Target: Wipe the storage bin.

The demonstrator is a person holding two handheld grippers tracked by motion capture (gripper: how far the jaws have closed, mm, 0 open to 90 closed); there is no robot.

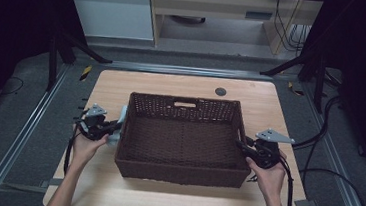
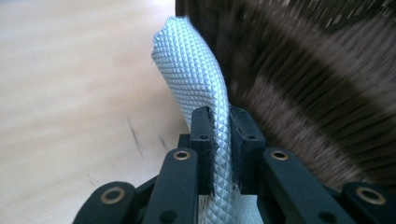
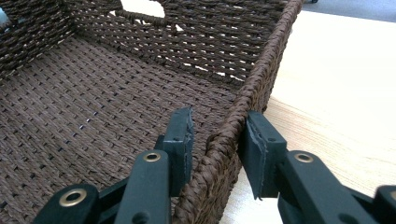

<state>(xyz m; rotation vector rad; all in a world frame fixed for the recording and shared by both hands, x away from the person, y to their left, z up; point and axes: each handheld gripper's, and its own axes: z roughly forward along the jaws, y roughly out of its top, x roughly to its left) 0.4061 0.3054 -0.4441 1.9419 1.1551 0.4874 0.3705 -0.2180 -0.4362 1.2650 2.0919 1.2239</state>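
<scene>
Basket (image 1: 183,138), brown and woven, sits in the middle of the tabletop (image 1: 122,85), its long sides running parallel to the near and far edges, with a handle slot in the far wall. The right gripper (image 1: 244,147) straddles the basket's right wall near the near corner; in the right gripper view one finger is inside the wall and one outside, with a small gap showing on both sides, so the fingers (image 3: 180,135) stand apart around the rim. The left gripper (image 1: 116,126) is just beside the basket's left wall, its fingers (image 2: 203,140) clamped together on a strip of white textured cloth (image 2: 196,74) that rises against the wall's outside.
</scene>
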